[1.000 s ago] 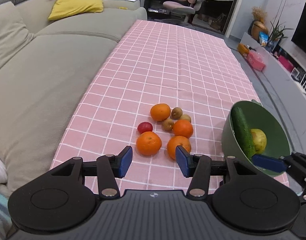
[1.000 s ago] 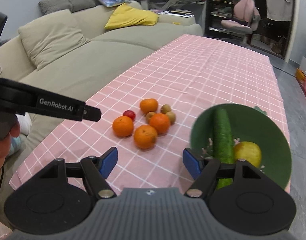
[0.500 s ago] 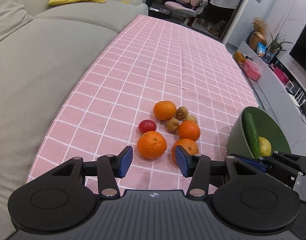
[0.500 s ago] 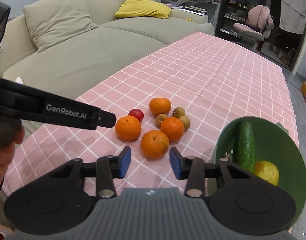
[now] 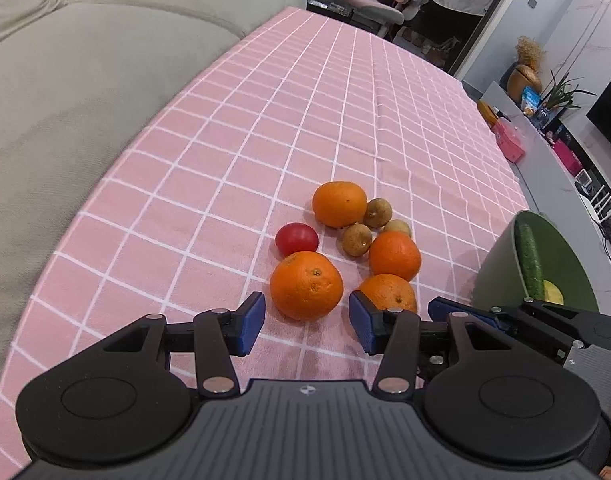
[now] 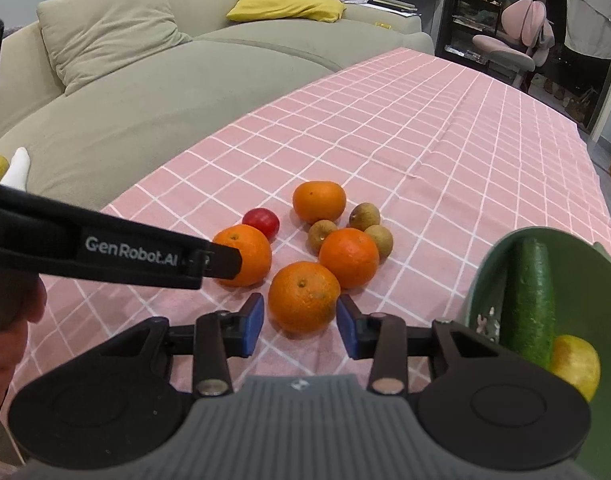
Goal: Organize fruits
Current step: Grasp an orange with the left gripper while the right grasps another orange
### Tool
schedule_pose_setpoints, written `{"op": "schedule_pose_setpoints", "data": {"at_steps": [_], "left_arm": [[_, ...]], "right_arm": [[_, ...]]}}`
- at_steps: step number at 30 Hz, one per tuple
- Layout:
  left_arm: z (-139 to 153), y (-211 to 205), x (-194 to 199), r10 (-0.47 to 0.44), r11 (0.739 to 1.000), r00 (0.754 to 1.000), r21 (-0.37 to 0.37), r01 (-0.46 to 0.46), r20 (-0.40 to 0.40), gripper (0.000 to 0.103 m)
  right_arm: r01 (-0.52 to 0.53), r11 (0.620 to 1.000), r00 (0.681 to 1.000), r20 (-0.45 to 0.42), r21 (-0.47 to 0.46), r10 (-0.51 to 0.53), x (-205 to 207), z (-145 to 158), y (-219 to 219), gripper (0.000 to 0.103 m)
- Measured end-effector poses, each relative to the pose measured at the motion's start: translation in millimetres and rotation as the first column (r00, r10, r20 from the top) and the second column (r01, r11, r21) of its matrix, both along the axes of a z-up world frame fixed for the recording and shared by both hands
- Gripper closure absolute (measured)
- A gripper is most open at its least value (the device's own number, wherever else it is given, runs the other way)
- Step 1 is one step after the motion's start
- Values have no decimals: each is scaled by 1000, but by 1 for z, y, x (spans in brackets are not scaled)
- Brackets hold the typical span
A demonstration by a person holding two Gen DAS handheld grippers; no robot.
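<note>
Oranges sit clustered on the pink-checked bench (image 5: pixel 305 120), and both tools have dropped closer to them than a second ago. The right gripper (image 6: pixel 299 322) has narrowed its jaws sharply around the nearest orange (image 6: pixel 304 296), pads just beside its sides though contact is unclear. The left gripper (image 5: pixel 305 322), jaws about half open and empty, now frames the left front orange (image 5: pixel 306 285). The green bowl (image 6: pixel 577 248), holding a cucumber (image 6: pixel 529 300) and a yellow fruit (image 6: pixel 575 364), looks like the destination.
</note>
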State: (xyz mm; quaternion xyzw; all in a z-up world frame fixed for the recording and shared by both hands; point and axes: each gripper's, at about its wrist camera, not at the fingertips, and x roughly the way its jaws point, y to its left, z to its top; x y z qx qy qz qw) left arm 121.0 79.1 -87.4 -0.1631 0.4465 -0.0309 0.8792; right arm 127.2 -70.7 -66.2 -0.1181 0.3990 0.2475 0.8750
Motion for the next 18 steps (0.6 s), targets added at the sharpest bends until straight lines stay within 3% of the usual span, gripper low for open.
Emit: {"op": "schedule_pose_setpoints", "data": {"at_steps": [9,18], "left_arm": [[-14,0,17,33,999,999,-29,-33,-19,46],[-14,-3,19,30,999,999,-31,-30,-20,53]], "right_arm": [[-3,1000,1000,-23,30,4,16,-14,3,62],[-1,999,999,-33,42,3,22,-20,6,60]]}}
